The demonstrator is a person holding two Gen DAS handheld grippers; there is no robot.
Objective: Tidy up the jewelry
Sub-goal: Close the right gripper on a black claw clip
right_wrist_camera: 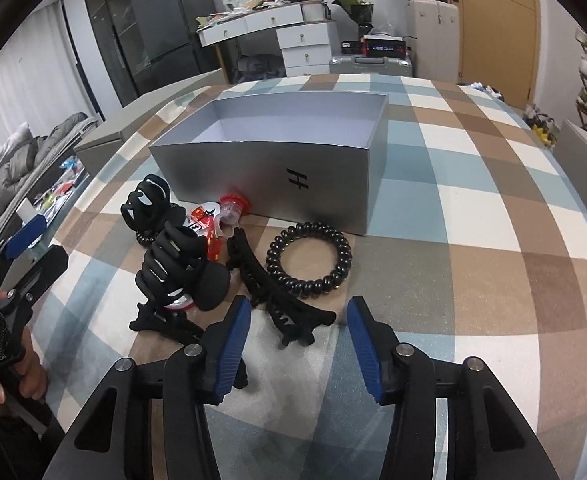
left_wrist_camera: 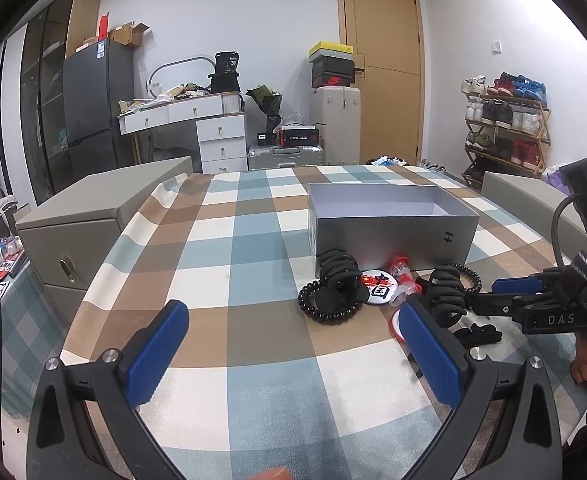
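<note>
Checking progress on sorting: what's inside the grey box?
The grey box looks empty: only bare inner walls and floor show. Its near floor is hidden by the front wall.

Both wrist views: shared silver box (left_wrist_camera: pixel 389 236)

Silver box (right_wrist_camera: pixel 261 168), checked tablecloth (right_wrist_camera: pixel 473 248)

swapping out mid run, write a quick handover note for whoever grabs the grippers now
Left gripper: open, empty, hovering over the tablecloth.
Right gripper: jaws part open, nothing gripped, pointing down at the flat black clip.
Silver box: open, looks empty.
In front of it, all on the cloth: two claw clips, two coil hair ties, a badge, small red and clear pieces.
Done: nothing boxed. Left: move everything into the box.
</note>
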